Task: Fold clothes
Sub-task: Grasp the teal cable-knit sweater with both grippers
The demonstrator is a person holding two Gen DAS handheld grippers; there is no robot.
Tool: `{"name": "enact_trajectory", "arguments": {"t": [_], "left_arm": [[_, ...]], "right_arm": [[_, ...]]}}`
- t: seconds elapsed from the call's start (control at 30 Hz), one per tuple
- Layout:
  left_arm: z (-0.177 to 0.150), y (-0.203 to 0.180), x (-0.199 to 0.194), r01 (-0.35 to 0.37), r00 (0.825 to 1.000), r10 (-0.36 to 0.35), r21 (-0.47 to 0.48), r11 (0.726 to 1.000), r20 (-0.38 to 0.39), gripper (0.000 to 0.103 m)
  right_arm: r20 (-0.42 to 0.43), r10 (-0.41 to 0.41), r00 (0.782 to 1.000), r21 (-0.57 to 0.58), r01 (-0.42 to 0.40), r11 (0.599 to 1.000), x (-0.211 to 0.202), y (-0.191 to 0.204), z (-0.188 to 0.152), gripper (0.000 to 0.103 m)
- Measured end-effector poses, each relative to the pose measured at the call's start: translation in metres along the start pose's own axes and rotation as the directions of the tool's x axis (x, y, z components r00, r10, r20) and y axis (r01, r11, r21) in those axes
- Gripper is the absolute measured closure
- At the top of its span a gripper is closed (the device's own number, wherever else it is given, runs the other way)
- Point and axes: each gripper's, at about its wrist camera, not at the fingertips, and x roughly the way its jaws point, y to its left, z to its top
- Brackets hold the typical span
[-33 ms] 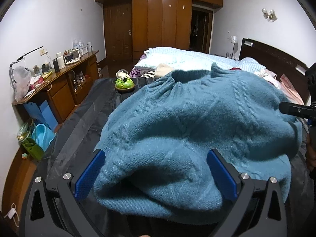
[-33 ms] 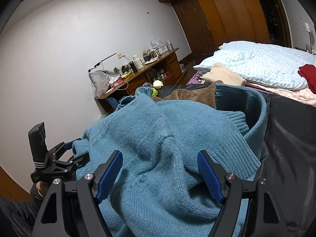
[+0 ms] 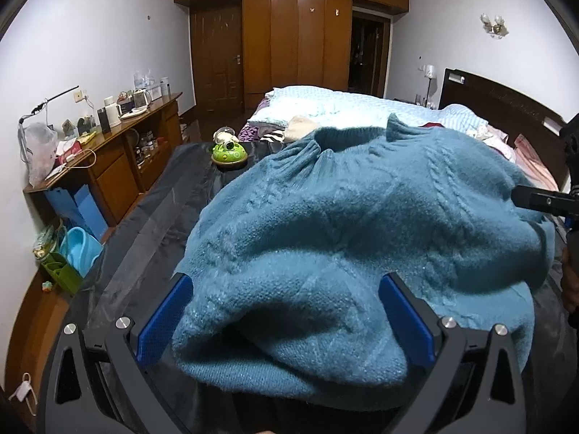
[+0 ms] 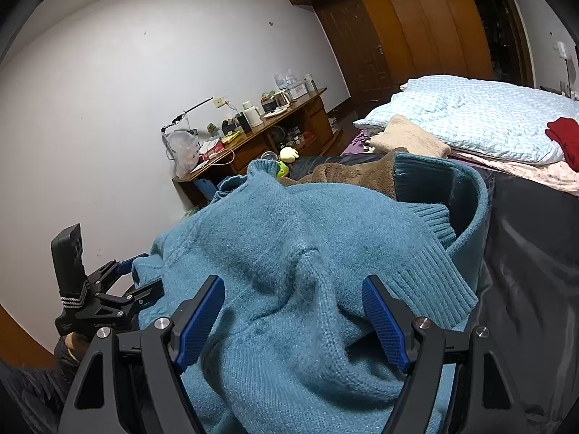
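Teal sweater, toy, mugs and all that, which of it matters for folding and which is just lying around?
For the job: teal sweater, left gripper, right gripper, dark sheet.
Just lying about: green toy, red garment, white jug, beige towel.

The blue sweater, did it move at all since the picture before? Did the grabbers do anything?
Nothing visibly changed. The blue sweater lies bunched on the dark sheet just as before, with the left gripper and the right gripper both open around its folds, in the same spots. The green toy has not moved either.
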Motion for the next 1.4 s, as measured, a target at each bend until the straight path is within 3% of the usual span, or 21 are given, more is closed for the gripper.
{"name": "enact_trajectory", "arguments": {"t": [0.2,0.27,0.33,0.73,0.93,1.0,1.07,1.17,1.23,1.33,1.4], "left_arm": [[-0.009,0.002,-0.007,-0.032,0.999,0.031,0.025,0.999,0.032,0.000],[0.002,-0.003,0.002,-0.048,0.999,0.048,0.038,0.998,-0.018,0.000],[0.000,-0.002,0.000,-0.043,0.999,0.043,0.032,0.999,-0.012,0.000],[-0.002,0.000,0.008,-0.015,0.999,0.016,0.014,1.000,-0.035,0.000],[-0.003,0.003,0.007,0.000,0.999,0.000,0.004,1.000,-0.037,0.000],[-0.003,0.002,0.007,-0.002,0.999,0.002,0.005,1.000,-0.037,0.000],[-0.003,0.002,0.006,-0.004,0.999,0.004,0.006,1.000,-0.037,0.000],[-0.001,0.005,0.005,0.003,0.999,-0.003,0.001,1.000,-0.041,0.000],[0.000,0.006,0.003,0.001,0.999,-0.001,0.003,1.000,-0.043,0.000],[0.002,0.007,-0.001,-0.008,0.999,0.008,0.009,1.000,-0.040,0.000],[0.003,0.010,-0.004,-0.018,0.999,0.018,0.008,1.000,-0.034,0.000]], "right_arm": [[-0.001,-0.022,1.000,-0.025,0.022,0.999,-0.003,0.002,-0.004,0.022],[-0.008,-0.030,1.000,-0.030,0.030,0.999,-0.001,0.004,-0.003,0.022],[-0.001,-0.026,1.000,-0.041,0.026,0.999,-0.002,0.008,-0.007,0.022],[-0.014,0.078,0.997,-0.151,-0.079,0.985,-0.009,0.036,-0.010,0.025],[-0.035,0.191,0.981,-0.097,-0.194,0.976,-0.008,0.026,-0.003,0.029],[-0.044,0.221,0.974,-0.039,-0.222,0.974,-0.002,0.013,0.001,0.039],[-0.054,0.220,0.974,0.022,-0.219,0.975,0.003,0.001,0.002,0.072],[-0.046,0.257,0.965,0.132,-0.250,0.959,0.007,-0.023,0.000,0.086],[-0.039,0.221,0.974,0.121,-0.215,0.969,0.003,-0.020,-0.003,0.088],[-0.026,0.047,0.999,-0.026,-0.048,0.999,-0.008,0.012,-0.008,0.092],[0.015,-0.095,0.995,-0.153,0.096,0.984,-0.018,0.040,-0.012,0.093]]}}
